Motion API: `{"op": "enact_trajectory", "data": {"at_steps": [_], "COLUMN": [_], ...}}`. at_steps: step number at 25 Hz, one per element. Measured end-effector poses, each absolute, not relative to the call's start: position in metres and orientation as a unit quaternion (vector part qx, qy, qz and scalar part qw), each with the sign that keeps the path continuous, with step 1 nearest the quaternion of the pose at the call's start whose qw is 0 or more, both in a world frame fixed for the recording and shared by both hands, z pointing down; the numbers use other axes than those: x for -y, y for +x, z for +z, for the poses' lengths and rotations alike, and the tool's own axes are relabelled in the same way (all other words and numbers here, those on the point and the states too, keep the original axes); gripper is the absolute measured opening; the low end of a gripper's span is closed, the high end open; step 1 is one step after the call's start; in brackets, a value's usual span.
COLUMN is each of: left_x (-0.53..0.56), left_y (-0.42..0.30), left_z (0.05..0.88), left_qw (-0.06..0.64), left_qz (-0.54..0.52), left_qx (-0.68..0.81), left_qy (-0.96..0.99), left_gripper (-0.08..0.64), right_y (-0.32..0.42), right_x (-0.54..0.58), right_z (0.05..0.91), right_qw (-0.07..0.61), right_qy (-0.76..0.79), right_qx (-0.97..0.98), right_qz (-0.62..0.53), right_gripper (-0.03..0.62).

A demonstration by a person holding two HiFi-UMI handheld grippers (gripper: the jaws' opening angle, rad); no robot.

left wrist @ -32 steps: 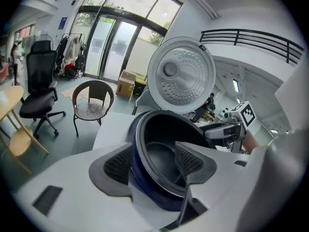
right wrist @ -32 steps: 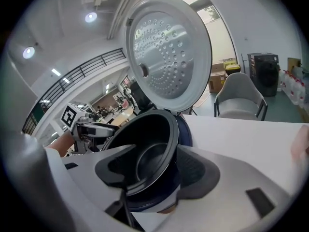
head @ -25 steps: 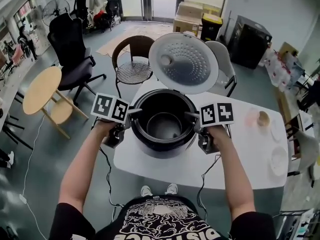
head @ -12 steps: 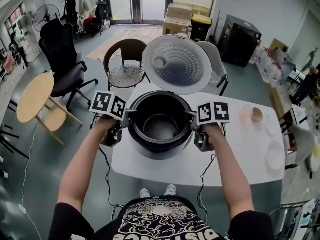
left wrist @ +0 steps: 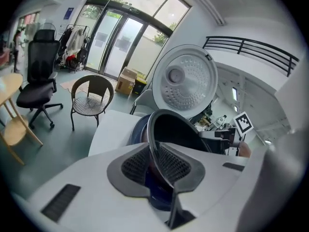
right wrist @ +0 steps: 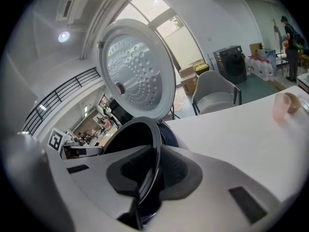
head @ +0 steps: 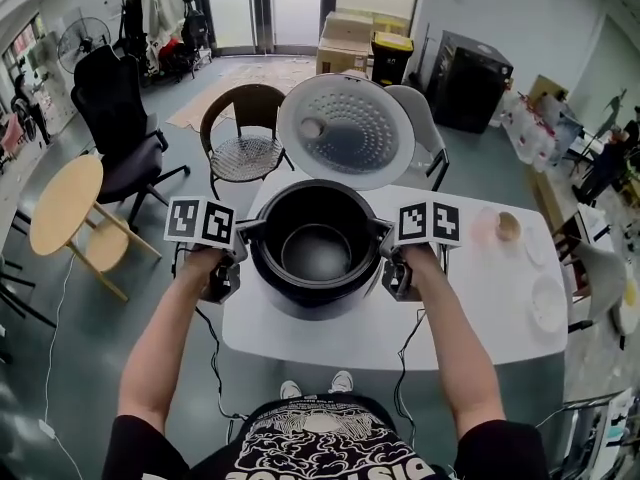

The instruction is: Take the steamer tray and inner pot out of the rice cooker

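From the head view, the rice cooker [head: 312, 300] stands on the white table [head: 480, 298] with its lid [head: 345, 131] tipped up behind it. The inner pot [head: 316, 253] sits down inside the cooker. I cannot tell a separate steamer tray apart from it. The left gripper [head: 243, 230] meets the cooker's mouth on its left side and the right gripper [head: 385, 230] meets it directly opposite. A cup [head: 508, 228] stands well to the cooker's right. In the left gripper view, the left gripper [left wrist: 159, 168] has just been closing. Its ribbed pads are now clamped on the pot's thin dark rim [left wrist: 153, 129], one pad inside the cooker's mouth and one outside. The right gripper view shows the same: the right gripper [right wrist: 150, 172] has just been closing and now pinches the rim [right wrist: 155, 144] on the far side of the cooker, with the lid [right wrist: 137, 71] rising just beyond. The main risk, as I judge it, is the shallow hold on so narrow an edge. If one side rises faster, the pot would tilt, wedge against the cooker's wall or slip from a pad and drop back. A jammed pot could also drag the cooker up with it or skid it across the table. A lift that drifts backward could strike the raised lid.
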State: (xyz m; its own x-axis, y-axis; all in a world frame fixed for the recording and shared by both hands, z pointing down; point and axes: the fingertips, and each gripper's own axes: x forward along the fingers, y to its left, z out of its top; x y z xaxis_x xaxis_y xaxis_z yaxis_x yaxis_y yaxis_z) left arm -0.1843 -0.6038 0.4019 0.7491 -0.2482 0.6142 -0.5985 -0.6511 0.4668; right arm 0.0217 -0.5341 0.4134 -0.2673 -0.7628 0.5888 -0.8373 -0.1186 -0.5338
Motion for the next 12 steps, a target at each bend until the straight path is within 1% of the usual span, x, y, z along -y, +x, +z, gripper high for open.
{"op": "enact_trajectory", "data": {"at_steps": [12], "left_x": [0.585], "left_y": [-0.2], "left_z": [0.333], "left_qw": [0.302], "left_qz": [0.162], "left_qx": [0.226], "left_qy": [0.912], "left_gripper": [0.061], "right_y": [0.004], "right_x": [0.506], "right_z": [0.359], "right_qw": [-0.033], "right_qy": [0.622], "right_qx": [0.673], "right_qz": [0.398], "right_gripper": [0.064]}}
